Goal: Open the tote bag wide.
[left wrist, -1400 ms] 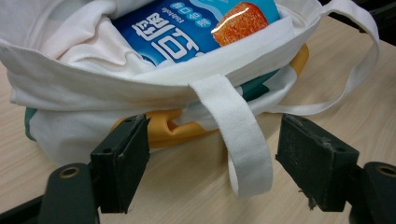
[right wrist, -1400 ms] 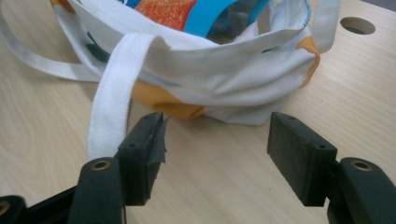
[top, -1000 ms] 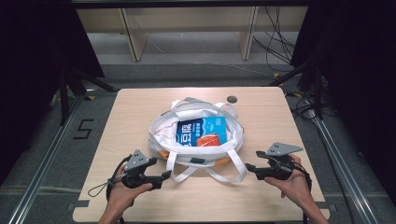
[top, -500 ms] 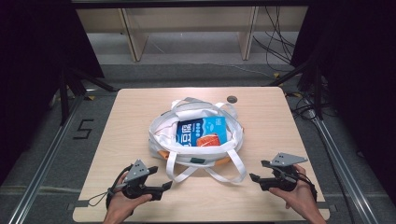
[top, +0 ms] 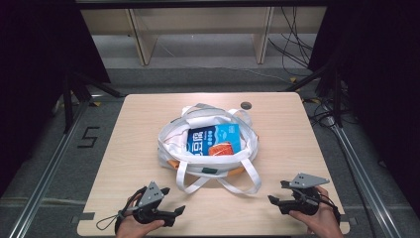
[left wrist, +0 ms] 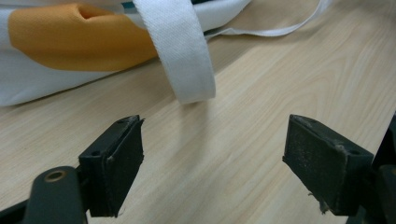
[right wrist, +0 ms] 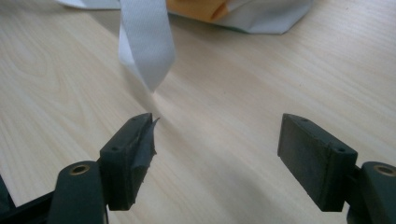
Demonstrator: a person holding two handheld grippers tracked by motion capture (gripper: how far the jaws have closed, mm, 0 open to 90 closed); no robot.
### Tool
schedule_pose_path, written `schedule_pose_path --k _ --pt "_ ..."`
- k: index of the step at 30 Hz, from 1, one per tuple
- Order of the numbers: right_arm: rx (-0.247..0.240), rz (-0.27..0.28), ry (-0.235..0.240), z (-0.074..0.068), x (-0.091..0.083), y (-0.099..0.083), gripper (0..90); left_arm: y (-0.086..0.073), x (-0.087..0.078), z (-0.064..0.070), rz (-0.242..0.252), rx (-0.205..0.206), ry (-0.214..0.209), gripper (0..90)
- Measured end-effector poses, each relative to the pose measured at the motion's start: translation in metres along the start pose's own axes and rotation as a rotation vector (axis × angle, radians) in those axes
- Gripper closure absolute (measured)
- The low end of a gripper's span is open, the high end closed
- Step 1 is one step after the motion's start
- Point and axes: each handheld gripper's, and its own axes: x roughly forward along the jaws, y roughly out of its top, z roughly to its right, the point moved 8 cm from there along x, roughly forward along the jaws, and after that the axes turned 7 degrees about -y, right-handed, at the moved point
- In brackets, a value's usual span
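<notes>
Left gripper [top: 173, 201]: near the table's [top: 138, 129] front left corner, jaws spread wide, nothing between them; a white strap [left wrist: 180, 51] lies just ahead. Tote bag [top: 171, 144]: white with an orange panel, mid-table, mouth up, its handles trailing toward the front edge. Packet [top: 215, 141]: blue, lying flat inside the bag. Right gripper [top: 280, 192]: near the front right corner, jaws wide apart, empty, apart from the handles.
</notes>
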Motion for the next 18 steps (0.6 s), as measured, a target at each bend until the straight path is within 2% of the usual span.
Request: schedule_pose_path --k 2,4,5,6,7,9,10,11,12,15,16,17,18 --pt "0.006 0.003 0.019 -0.0025 0.0006 -0.0023 28.3 -0.0019 0.0 -0.0003 -0.014 -0.006 0.004 18.7" --pt "-0.002 -0.001 0.003 -0.0018 -0.0004 -0.0044 28.3 -0.001 0.0011 0.0018 0.001 -0.015 -0.008 18.7" --pt "0.027 -0.015 0.009 -0.0049 -0.0007 -0.0061 28.3 -0.0008 0.0013 0.0006 0.003 -0.009 0.006 18.7" --pt "-0.005 -0.007 0.003 -0.0027 0.0 -0.006 28.3 -0.0015 0.0005 -0.0011 -0.012 0.01 0.005 18.7" --pt "-0.009 -0.007 0.022 -0.0037 0.0015 -0.0062 28.3 -0.0018 0.0008 -0.0002 -0.007 -0.01 0.001 18.7" --pt "-0.01 -0.001 0.01 -0.003 0.0013 -0.0058 28.3 -0.0034 -0.0009 -0.0022 -0.03 0.002 0.003 18.7" --pt "-0.015 -0.013 0.017 -0.003 0.0004 -0.0064 28.3 -0.003 -0.0009 -0.0028 -0.027 0.014 0.0 18.7" --pt "-0.012 -0.014 0.036 -0.0043 0.0014 -0.0065 28.3 -0.0017 0.0004 -0.0023 -0.01 0.008 0.0 18.7" --pt "-0.02 -0.011 0.032 -0.0035 0.0018 -0.0063 28.3 -0.003 -0.0003 -0.0033 -0.027 0.023 -0.002 18.7" --pt "-0.017 -0.006 0.005 -0.0011 0.0018 -0.0065 28.3 -0.0026 0.0012 -0.0031 -0.013 0.01 0.005 18.7" --pt "-0.009 -0.012 0.012 -0.0018 0.0019 -0.007 28.1 -0.0037 0.0009 -0.0026 -0.019 -0.013 0.007 18.7" --pt "-0.009 -0.011 0.022 -0.0021 0.0026 -0.007 28.1 -0.005 -0.0004 -0.0045 -0.035 -0.001 0.01 18.8" --pt "0.002 -0.015 0.013 -0.0016 0.0022 -0.0075 28.1 -0.0042 0.0012 -0.0043 -0.019 -0.022 0.01 18.8"
